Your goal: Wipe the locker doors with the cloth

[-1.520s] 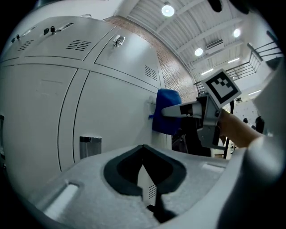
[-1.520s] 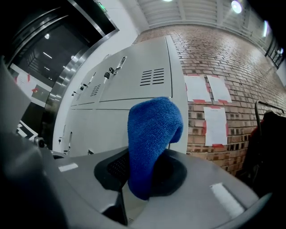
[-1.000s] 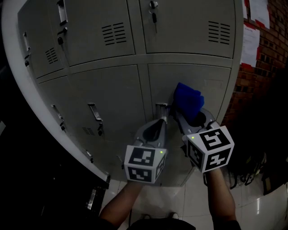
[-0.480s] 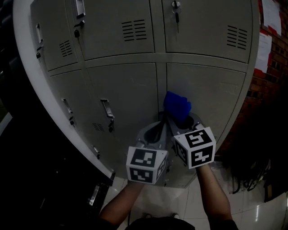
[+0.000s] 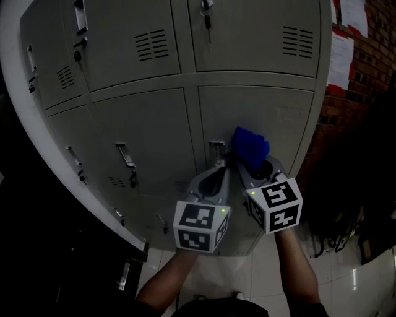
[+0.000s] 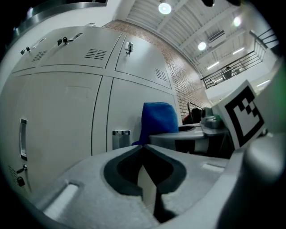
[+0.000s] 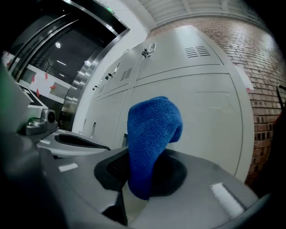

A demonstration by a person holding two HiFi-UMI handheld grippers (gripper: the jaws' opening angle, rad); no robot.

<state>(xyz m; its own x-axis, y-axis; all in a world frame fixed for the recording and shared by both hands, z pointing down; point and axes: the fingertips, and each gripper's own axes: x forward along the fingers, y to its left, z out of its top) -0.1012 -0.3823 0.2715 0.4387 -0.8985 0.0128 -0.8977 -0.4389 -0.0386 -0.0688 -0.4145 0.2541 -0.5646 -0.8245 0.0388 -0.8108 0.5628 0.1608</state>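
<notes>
A bank of grey lockers (image 5: 148, 117) fills the head view. My right gripper (image 5: 249, 162) is shut on a blue cloth (image 5: 249, 148), whose folded end pokes out past the jaws against the lower right locker door (image 5: 272, 117). In the right gripper view the blue cloth (image 7: 149, 143) rises from the closed jaws in front of that door (image 7: 210, 116). My left gripper (image 5: 221, 167) is shut and holds nothing, close beside the right one and just below the door's handle (image 5: 216, 150). From the left gripper view the cloth (image 6: 158, 123) and handle (image 6: 120, 137) lie ahead.
Upper doors carry vent slots (image 5: 151, 44) and a key in a lock (image 5: 206, 13). Handles (image 5: 124, 155) stick out from the doors to the left. A red brick wall (image 5: 359, 74) with papers stands at the right, with dark cables (image 5: 334, 235) on the tiled floor below.
The right gripper and cloth have slid slightly to the right along the lower right door, after sitting nearer the door seam half a second ago. The left gripper has stayed put.
</notes>
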